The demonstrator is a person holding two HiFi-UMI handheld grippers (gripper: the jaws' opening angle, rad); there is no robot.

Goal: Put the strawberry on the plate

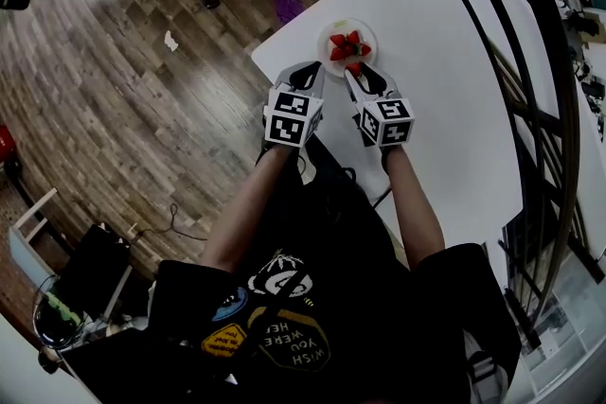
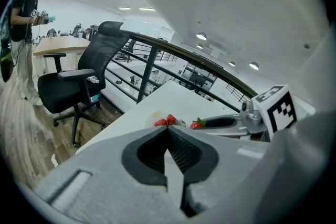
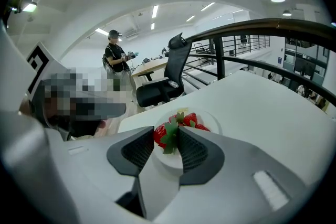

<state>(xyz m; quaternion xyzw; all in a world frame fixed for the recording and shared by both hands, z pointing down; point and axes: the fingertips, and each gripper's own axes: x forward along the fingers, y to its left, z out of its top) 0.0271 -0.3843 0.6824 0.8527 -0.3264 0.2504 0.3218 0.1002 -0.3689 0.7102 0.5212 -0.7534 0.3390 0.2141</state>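
A small white plate (image 1: 365, 31) near the corner of the white table (image 1: 445, 90) carries a few red strawberries (image 1: 345, 43). My right gripper (image 1: 355, 71) is shut on another strawberry (image 1: 353, 67) at the plate's near edge. In the right gripper view that leafy strawberry (image 3: 163, 135) sits between the pads, just above the plate (image 3: 212, 122). My left gripper (image 1: 312, 71) hovers beside it, left of the plate, shut and holding nothing; its tips (image 2: 168, 132) meet. The left gripper view also shows the plate (image 2: 155, 115) and the held strawberry (image 2: 197, 124).
The table's left edge (image 1: 284, 38) runs close to the plate, with wood floor below. A black office chair (image 2: 84, 81) stands on that floor, and a purple scrap (image 1: 284, 3) lies there. A dark railing (image 1: 530, 61) borders the table's right side. A person (image 2: 25, 13) stands far off.
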